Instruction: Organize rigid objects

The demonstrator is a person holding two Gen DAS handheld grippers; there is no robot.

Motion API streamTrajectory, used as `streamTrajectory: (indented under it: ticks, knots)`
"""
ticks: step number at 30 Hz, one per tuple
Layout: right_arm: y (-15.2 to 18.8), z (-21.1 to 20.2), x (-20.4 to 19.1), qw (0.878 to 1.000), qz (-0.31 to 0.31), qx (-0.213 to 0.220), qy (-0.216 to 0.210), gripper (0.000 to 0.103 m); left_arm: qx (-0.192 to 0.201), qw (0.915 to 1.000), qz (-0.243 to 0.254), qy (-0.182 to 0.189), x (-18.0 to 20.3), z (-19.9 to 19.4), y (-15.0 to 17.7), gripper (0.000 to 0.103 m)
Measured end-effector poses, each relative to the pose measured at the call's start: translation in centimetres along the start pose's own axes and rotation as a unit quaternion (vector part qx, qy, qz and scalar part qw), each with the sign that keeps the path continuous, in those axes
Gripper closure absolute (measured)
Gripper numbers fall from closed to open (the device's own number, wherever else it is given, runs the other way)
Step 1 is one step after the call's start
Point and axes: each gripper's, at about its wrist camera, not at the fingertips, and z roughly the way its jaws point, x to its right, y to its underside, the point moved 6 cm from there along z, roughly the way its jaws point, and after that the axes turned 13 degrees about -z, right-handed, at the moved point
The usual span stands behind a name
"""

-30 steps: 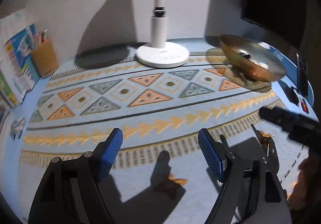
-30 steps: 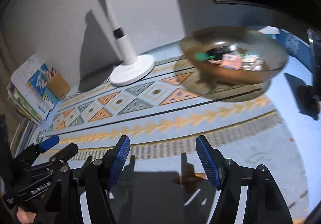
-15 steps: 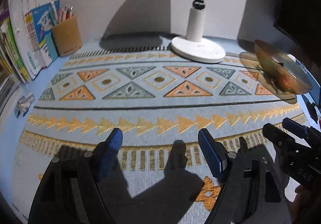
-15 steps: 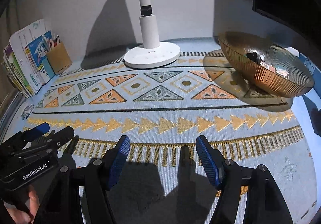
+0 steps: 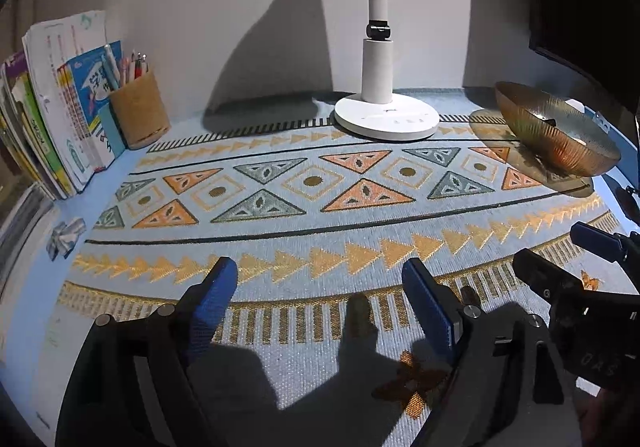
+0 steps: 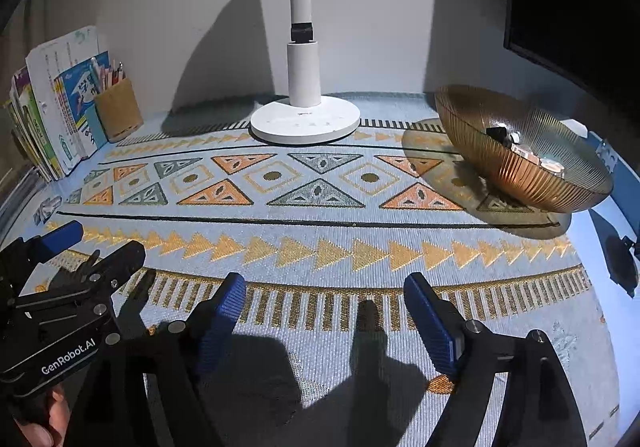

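At the far left, books (image 5: 48,119) stood against the wall with a cork pen cup (image 5: 138,113) touching them. Just in front, off the patterned mat (image 5: 320,207), lay a small crumpled silvery item (image 5: 66,235), the only loose piece visible on the table; what it was could not be told.

The left gripper (image 5: 318,293) hung over the mat's near edge, tilted downward. Its jaws had just been opening and stood wide, with nothing between the 2 blue pads. Going for the silvery item would probably mean swinging left, keeping the jaws wide until both pads straddled it, then closing gently, since it looked thin and crushable.

The white lamp base (image 6: 306,121) sat mid-table at the back and needed only to be avoided.

The right gripper (image 6: 324,305) also hovered low over the mat; its jaws too had just been opening and were wide and empty, beside the left one.

At the right, the ribbed amber bowl (image 6: 520,163) already held several small objects, so it was likely the collecting place. Any drop there should come from above the rim, because the shallow bowl might tip or slide if nudged.
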Motion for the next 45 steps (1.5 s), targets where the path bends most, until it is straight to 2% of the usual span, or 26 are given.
streamTrajectory:
  ticks: [35,45]
  knots:
    - [0.19,0.16,0.17,1.0,-0.005,-0.005,0.004,0.023,-0.004,1.0,-0.008,0.002,0.12,-0.08,0.2,0.019]
    - [0.13,0.17,0.06,1.0,-0.005,-0.006,0.004,0.023,-0.02,0.9998,-0.009,0.0,0.15,0.42,0.41,0.019]
